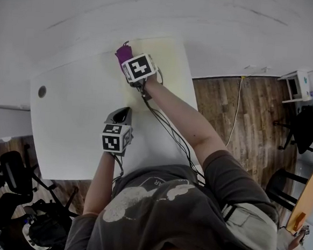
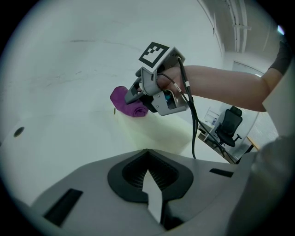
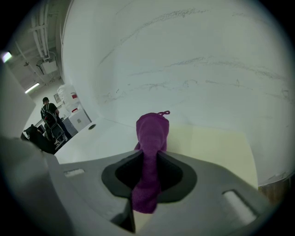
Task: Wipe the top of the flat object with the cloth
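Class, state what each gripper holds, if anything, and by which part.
The right gripper clamps the bunched purple cloth around its middle, with an end sticking out on each side of the jaws. The left gripper holds nothing.

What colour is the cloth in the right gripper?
Purple cloth; the right gripper view shows it best, pinched by the right gripper.

Right gripper (image 1: pixel 127 58) extended far forward, jaws clamped on cloth (image 3: pixel 152 138); left gripper (image 1: pixel 123 113) nearer body, jaws together.

Cloth (image 1: pixel 122 53) half hidden under right tool (image 1: pixel 128 63), pale sheet (image 1: pixel 175 64) partly behind forearm (image 1: pixel 174 109)
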A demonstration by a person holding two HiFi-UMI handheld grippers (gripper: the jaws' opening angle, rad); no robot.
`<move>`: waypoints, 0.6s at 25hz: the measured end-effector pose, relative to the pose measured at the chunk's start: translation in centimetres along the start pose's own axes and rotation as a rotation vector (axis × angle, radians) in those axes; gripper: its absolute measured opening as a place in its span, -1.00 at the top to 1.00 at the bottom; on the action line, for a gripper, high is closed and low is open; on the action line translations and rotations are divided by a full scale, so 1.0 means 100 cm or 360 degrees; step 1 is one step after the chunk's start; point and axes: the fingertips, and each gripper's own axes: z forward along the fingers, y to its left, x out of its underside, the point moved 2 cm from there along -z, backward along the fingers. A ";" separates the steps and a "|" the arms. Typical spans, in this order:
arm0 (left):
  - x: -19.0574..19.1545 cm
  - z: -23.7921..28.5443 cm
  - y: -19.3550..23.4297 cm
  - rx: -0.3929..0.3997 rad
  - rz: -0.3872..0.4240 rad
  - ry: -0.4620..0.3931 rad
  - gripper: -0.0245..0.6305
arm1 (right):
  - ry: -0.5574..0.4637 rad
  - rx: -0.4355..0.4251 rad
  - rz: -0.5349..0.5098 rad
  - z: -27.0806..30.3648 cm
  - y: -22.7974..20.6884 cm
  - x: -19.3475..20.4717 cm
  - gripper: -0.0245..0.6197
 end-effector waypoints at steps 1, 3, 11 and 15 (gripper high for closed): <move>0.000 0.000 0.000 0.0000 0.0000 -0.0001 0.93 | 0.0006 -0.0009 0.0001 0.002 0.002 0.001 0.70; -0.001 0.001 0.000 -0.0003 0.0001 0.0000 0.93 | 0.0019 -0.0009 -0.0002 0.005 0.001 0.002 0.70; -0.001 0.003 0.000 -0.0009 -0.0004 0.0001 0.94 | -0.0018 0.0040 -0.0006 0.002 -0.015 0.003 0.70; -0.001 0.003 0.000 -0.0009 -0.0001 0.0000 0.93 | -0.0036 0.0076 0.0000 -0.003 -0.028 0.005 0.70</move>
